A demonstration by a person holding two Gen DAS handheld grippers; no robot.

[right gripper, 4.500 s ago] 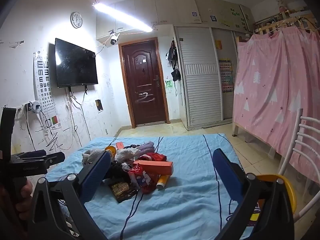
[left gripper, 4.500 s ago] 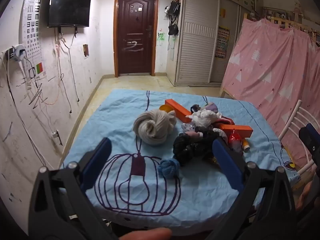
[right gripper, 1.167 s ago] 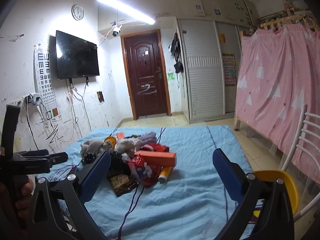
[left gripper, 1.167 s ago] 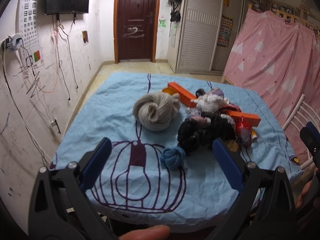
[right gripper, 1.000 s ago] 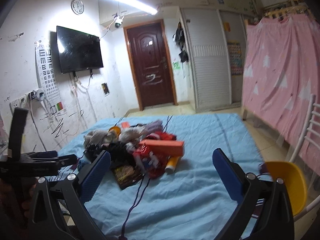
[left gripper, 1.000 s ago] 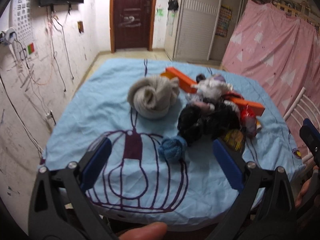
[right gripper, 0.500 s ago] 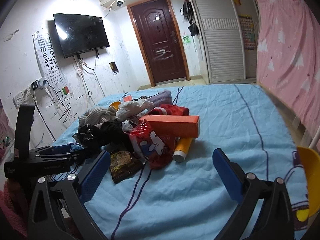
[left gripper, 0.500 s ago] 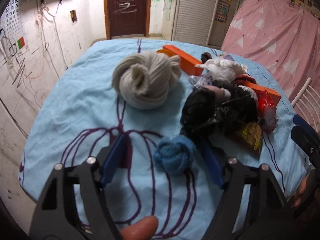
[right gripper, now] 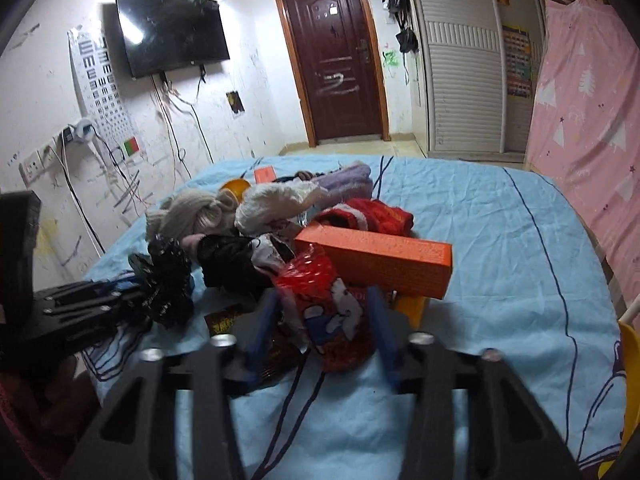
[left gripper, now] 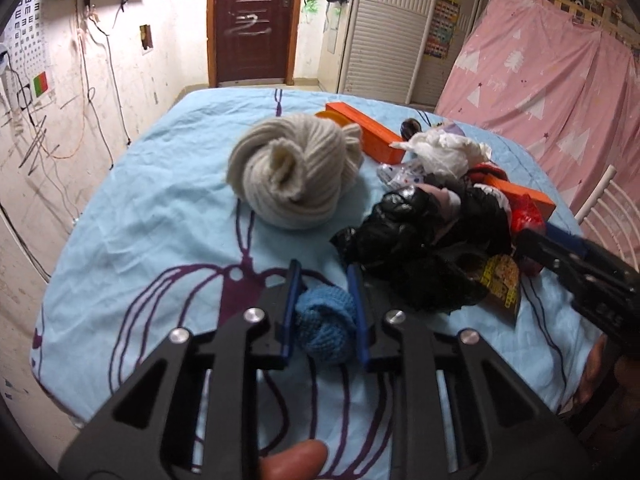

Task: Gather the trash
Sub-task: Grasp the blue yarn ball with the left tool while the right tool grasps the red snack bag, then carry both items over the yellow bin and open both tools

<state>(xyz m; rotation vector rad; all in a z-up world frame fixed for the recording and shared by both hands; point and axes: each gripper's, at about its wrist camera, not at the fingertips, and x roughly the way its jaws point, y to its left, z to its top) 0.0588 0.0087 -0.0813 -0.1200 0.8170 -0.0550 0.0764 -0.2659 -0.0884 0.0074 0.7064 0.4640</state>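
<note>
A pile of clutter lies on a blue sheet [left gripper: 168,216]. My left gripper [left gripper: 325,280] is shut on a small blue knitted ball [left gripper: 325,322] at the near edge of the pile. My right gripper [right gripper: 322,308] has closed around a red printed snack bag [right gripper: 324,304], its blue pads against both sides. The pile holds a black plastic bag [left gripper: 420,248], a beige rolled scarf [left gripper: 294,178], a white crumpled bag [left gripper: 440,152], an orange box [right gripper: 376,258] and a dark snack wrapper [left gripper: 502,280].
A second orange box [left gripper: 364,130] lies behind the scarf. A pink curtain [left gripper: 552,76] hangs on the right, with a white chair [left gripper: 608,216] beside the bed. A yellow stool [right gripper: 628,380] stands at the right. The wall with cables [left gripper: 80,92] runs along the left.
Both grippers dropped toward the pile and closed from wide open. The left one took hold of the blue knitted ball, the right one closed on the red snack bag.
</note>
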